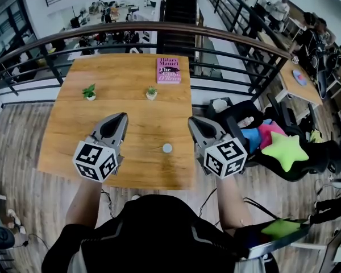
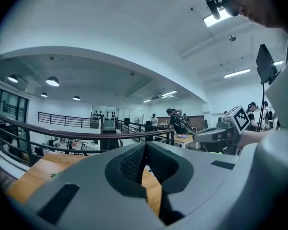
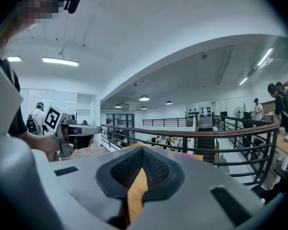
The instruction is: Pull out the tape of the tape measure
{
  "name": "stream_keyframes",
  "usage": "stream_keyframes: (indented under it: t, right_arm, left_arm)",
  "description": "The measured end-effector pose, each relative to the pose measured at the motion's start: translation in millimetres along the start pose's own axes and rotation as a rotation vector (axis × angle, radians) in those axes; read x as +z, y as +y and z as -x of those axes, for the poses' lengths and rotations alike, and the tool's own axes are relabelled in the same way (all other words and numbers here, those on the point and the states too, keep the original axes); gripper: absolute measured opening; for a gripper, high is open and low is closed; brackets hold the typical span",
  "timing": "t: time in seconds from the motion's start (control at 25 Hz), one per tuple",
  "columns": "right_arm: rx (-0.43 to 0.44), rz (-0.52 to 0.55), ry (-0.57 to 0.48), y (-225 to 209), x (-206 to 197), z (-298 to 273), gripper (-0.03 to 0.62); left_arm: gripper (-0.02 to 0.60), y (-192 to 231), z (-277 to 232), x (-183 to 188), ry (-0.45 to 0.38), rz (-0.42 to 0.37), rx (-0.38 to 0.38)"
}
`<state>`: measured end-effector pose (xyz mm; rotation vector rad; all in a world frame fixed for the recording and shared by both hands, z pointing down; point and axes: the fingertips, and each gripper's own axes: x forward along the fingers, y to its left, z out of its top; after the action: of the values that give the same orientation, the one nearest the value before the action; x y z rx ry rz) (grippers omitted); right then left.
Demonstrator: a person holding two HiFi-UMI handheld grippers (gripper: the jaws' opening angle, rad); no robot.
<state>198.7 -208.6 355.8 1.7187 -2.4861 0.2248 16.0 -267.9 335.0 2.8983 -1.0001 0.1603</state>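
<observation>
L claw (image 1: pixel 122 117) & R claw (image 1: pixel 192 121) pressed together; round tape measure (image 1: pixel 167 148) on wood table (image 1: pixel 131 95).

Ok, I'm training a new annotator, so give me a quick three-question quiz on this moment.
1. True or false: the left gripper holds the tape measure.
2. How many plants stand on the table? A one, B two, C three.
3. Fill in: the book lies at the table's ___ edge, seen from the person.
Key: 1 false: it is shut and empty, and the tape measure lies on the table. 2 B. 3 far.
</observation>
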Motion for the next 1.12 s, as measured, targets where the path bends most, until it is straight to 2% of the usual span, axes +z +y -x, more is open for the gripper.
stream_keyframes:
  t: [0.16, 0.52, 1.12]
  right_arm:
    - [-0.023, 0.009, 0.007, -4.8, 1.8, -0.7, 0.006]
    - [-0.017, 0.024, 0.01, -1.7, 2.3, 1.4, 0.006]
    - [-0.021, 0.018, 0.019, -5.8, -0.3, 0.0, 0.006]
  left_arm:
    - [0.029, 1.1, -1.9, 3.4, -0.002, -0.05, 0.038]
    - [0.029, -4.6, -4.7, 0.4, -0.009, -0.039, 0.037]
    - [0.029, -5.4, -8.4, -0.1, -0.008, -0.087, 0.049]
